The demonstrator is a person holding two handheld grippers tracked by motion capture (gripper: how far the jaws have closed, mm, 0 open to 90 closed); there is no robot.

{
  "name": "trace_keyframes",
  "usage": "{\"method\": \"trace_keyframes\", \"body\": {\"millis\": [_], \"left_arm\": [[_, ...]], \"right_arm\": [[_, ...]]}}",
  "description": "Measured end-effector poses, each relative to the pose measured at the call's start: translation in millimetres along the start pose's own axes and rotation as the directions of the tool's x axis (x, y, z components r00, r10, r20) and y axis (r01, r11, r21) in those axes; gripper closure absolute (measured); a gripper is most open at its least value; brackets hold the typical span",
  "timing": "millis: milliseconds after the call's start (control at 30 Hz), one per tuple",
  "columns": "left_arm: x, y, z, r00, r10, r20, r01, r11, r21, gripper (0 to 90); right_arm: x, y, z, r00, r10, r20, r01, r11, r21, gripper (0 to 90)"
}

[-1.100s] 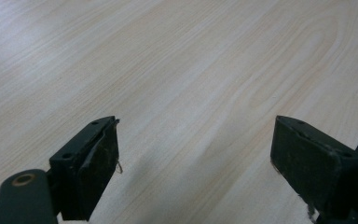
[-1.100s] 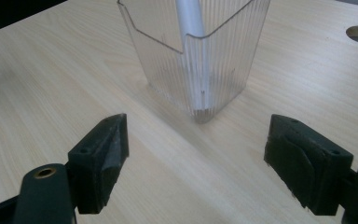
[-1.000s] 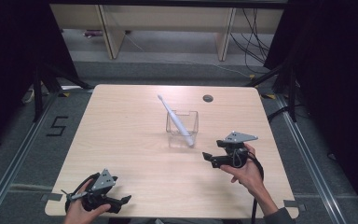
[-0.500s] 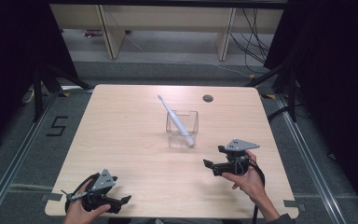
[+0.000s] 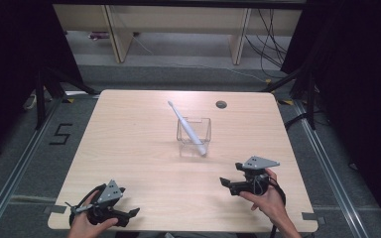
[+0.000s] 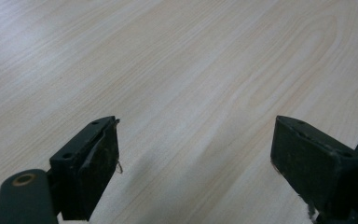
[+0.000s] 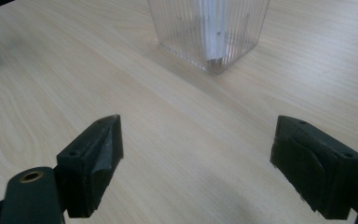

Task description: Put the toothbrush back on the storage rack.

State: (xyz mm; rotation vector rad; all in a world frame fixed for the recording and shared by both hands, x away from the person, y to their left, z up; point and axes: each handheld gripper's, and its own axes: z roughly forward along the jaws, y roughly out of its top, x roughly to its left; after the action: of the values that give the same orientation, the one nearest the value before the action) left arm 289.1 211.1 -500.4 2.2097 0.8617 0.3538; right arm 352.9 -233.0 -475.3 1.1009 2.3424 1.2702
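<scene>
Fingers of both grippers spread, empty, right gripper [image 7: 198, 163] view faces ribbed clear cup [image 7: 209, 32], toothbrush [image 5: 186, 126] leaning inside.

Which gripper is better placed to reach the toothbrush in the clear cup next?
Right. The right gripper is open, close to the clear cup holding the toothbrush; the left gripper sits at the table's near corner.

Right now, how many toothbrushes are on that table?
1. The toothbrush leans in the clear cup mid-table, head sticking up and out toward the far left.
</scene>
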Motion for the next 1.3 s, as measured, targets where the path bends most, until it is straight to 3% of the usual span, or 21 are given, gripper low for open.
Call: {"method": "trace_keyframes", "body": {"millis": [67, 100, 133, 167, 233, 300, 533, 567, 633, 667, 700, 767, 800, 867, 967, 1000, 1100, 1133, 1167, 1267, 1300], "left_arm": [[0.4, 0.2, -0.4, 0.9999, 0.010, 0.000, -0.010, 0.9999, 0.005, 14.9], [0.0, 0.2, -0.2, 1.0000, 0.004, 0.002, -0.004, 1.0000, 0.000, 14.9], [-0.1, 0.1, -0.5, 1.0000, 0.004, 0.000, -0.004, 1.0000, -0.002, 14.9], [0.1, 0.1, -0.5, 1.0000, 0.004, 0.000, -0.004, 1.0000, -0.001, 14.9], [0.1, -0.1, -0.2, 1.0000, 0.002, 0.000, -0.002, 1.0000, 0.000, 14.9], [0.2, -0.1, 0.1, 1.0000, 0.005, 0.001, -0.005, 1.0000, 0.004, 14.9], [0.1, -0.2, 0.1, 1.0000, 0.003, 0.002, -0.003, 1.0000, 0.002, 14.9], [0.1, -0.4, 0.5, 1.0000, -0.002, 0.000, 0.002, 1.0000, 0.005, 14.9], [0.3, -0.4, 0.5, 1.0000, 0.002, -0.001, -0.002, 1.0000, 0.008, 14.9], [0.4, -0.3, 0.5, 1.0000, 0.003, -0.001, -0.003, 1.0000, 0.009, 14.9], [0.6, -0.2, 0.1, 1.0000, 0.009, -0.001, -0.009, 0.9999, 0.009, 14.9], [0.6, -0.2, -0.1, 1.0000, 0.009, 0.000, -0.009, 0.9999, 0.010, 14.9], [0.1, -0.4, 0.4, 1.0000, -0.001, 0.002, 0.001, 1.0000, 0.004, 14.9], [0.1, -0.4, 0.4, 1.0000, 0.001, 0.003, -0.001, 1.0000, 0.003, 14.9], [0.3, -0.4, 0.6, 1.0000, 0.003, 0.001, -0.003, 1.0000, 0.004, 14.9], [0.5, -0.3, 0.6, 1.0000, 0.005, 0.001, -0.005, 1.0000, 0.004, 14.9], [0.5, -0.2, 0.6, 1.0000, 0.005, 0.001, -0.005, 1.0000, 0.004, 14.9], [0.2, -0.3, 0.5, 1.0000, 0.001, 0.000, -0.001, 1.0000, 0.004, 14.9], [0.3, -0.2, 0.3, 1.0000, 0.002, 0.000, -0.002, 1.0000, 0.005, 14.9], [0.5, -0.2, 0.0, 1.0000, 0.004, 0.001, -0.004, 1.0000, 0.006, 14.9], [0.3, -0.3, 0.3, 1.0000, 0.003, 0.000, -0.003, 1.0000, 0.005, 14.9]], "right_arm": [[-1.0, -1.3, -1.1, 0.9998, -0.019, 0.000, 0.019, 1.000, -0.011, 17.3], [1.4, -2.4, -1.7, 0.9999, 0.012, -0.008, -0.012, 1.000, -0.009, 17.3], [-1.2, -2.7, -3.0, 0.9995, -0.029, 0.007, 0.029, 1.000, -0.009, 17.3], [1.2, -3.7, -4.6, 1.0000, -0.003, 0.007, 0.003, 1.000, 0.003, 17.4], [-0.9, -5.3, -5.5, 0.9992, -0.036, 0.019, 0.036, 0.999, -0.007, 17.4], [1.8, -7.5, -8.1, 0.9999, 0.010, 0.014, -0.010, 1.000, 0.006, 17.4], [-3.0, -13.7, -12.9, 0.9989, -0.036, 0.029, 0.035, 0.999, 0.014, 17.4], [-1.9, -14.7, -14.5, 0.9994, -0.014, 0.031, 0.013, 1.000, 0.019, 17.4], [-5.1, -16.3, -16.0, 0.9993, -0.029, 0.022, 0.029, 0.999, 0.025, 17.4], [-3.7, -17.5, -17.3, 0.9994, -0.005, 0.034, 0.004, 1.000, 0.026, 17.4], [-6.3, -19.1, -18.3, 0.9986, -0.028, 0.045, 0.027, 0.999, 0.023, 17.4], [-5.1, -21.7, -19.6, 0.9992, 0.008, 0.040, -0.010, 0.999, 0.034, 17.4], [-7.8, -22.8, -19.7, 0.9993, -0.015, 0.034, 0.014, 0.999, 0.033, 17.5], [-7.0, -25.5, -22.7, 0.9991, 0.008, 0.041, -0.011, 0.999, 0.052, 17.5], [-9.6, -28.3, -24.2, 0.9986, -0.016, 0.050, 0.013, 0.998, 0.056, 17.5], [-8.1, -29.8, -24.6, 0.9990, 0.005, 0.045, -0.008, 0.998, 0.068, 17.5], [-9.9, -32.9, -26.3, 0.9979, -0.028, 0.058, 0.024, 0.997, 0.069, 17.5], [-7.3, -33.9, -27.1, 0.9988, 0.007, 0.049, -0.011, 0.997, 0.082, 17.5], [-9.6, -34.8, -27.5, 0.9985, -0.025, 0.050, 0.021, 0.997, 0.075, 17.5], [-9.6, -37.1, -29.5, 0.9984, -0.026, 0.050, 0.022, 0.997, 0.079, 17.4], [-7.9, -38.2, -30.5, 0.9985, -0.003, 0.055, -0.002, 0.996, 0.088, 17.4]]}}
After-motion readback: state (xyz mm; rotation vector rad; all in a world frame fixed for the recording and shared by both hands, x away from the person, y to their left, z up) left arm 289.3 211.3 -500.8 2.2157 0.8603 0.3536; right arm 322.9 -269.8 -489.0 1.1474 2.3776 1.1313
